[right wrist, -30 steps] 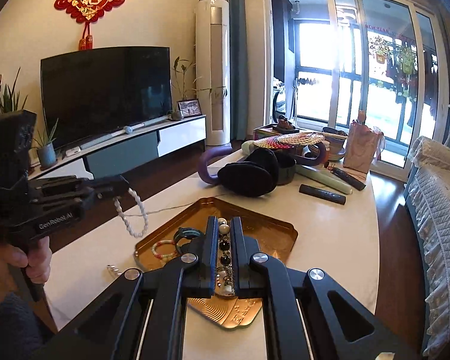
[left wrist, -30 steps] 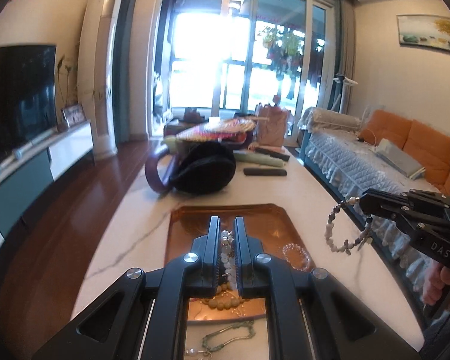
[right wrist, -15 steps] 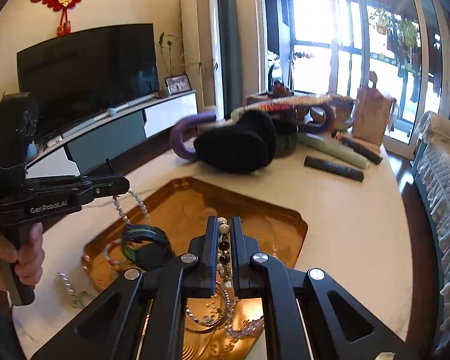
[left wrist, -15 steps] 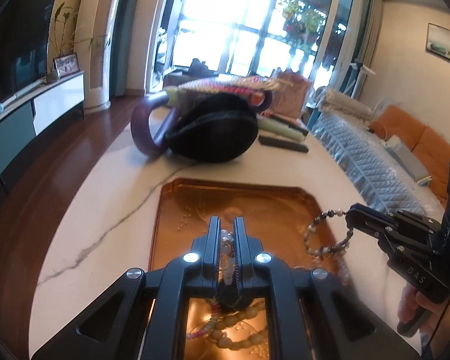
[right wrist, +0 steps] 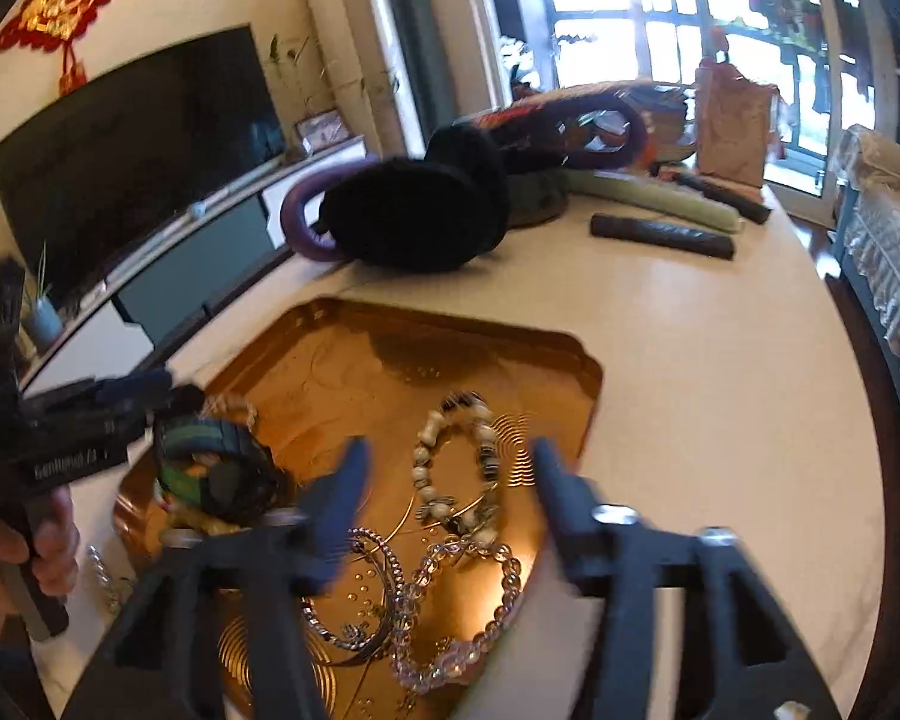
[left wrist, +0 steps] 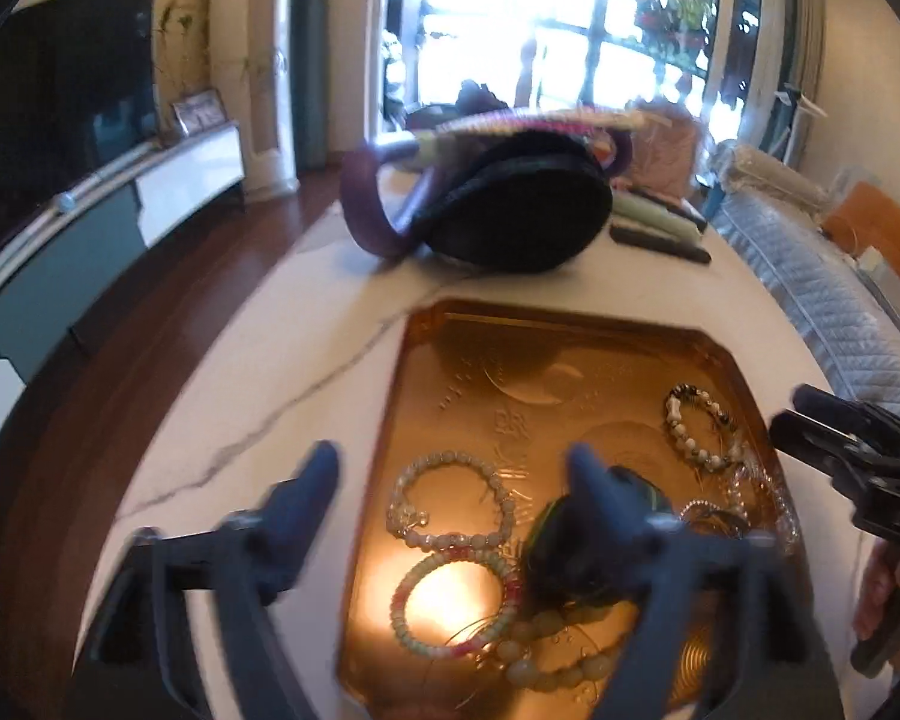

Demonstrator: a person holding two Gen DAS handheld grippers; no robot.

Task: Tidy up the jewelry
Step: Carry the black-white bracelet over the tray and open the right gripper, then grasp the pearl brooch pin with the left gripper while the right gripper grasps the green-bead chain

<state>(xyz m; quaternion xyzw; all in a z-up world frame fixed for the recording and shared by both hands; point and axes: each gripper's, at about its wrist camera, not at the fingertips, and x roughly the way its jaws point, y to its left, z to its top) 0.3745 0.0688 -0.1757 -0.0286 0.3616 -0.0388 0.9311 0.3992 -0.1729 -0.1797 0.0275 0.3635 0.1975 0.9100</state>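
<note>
A gold tray (left wrist: 546, 354) (right wrist: 390, 348) on the white marble table holds several bracelets. My left gripper (left wrist: 450, 468) is open and empty, just above a pale bead bracelet (left wrist: 450, 498) lying in the tray. My right gripper (right wrist: 447, 468) is open and empty above a black-and-white bead bracelet (right wrist: 456, 462) (left wrist: 699, 426) lying in the tray. A dark green bangle (right wrist: 216, 468) (left wrist: 576, 546), a pink-and-green bracelet (left wrist: 450, 606), a clear crystal bracelet (right wrist: 462, 618) and a silver chain (right wrist: 354, 588) also lie there. The other gripper shows at each view's edge.
Black earmuffs with a purple band (left wrist: 510, 210) (right wrist: 414, 216) lie beyond the tray. Remote controls (right wrist: 660, 234) and a paper bag (right wrist: 732, 126) are at the far end. A chain (right wrist: 105, 582) lies on the table left of the tray. A sofa (left wrist: 840, 300) runs along the right.
Both grippers lowered over the tray and opened. The pale bracelet left the left gripper and the black-and-white one left the right; both now lie in the tray.
</note>
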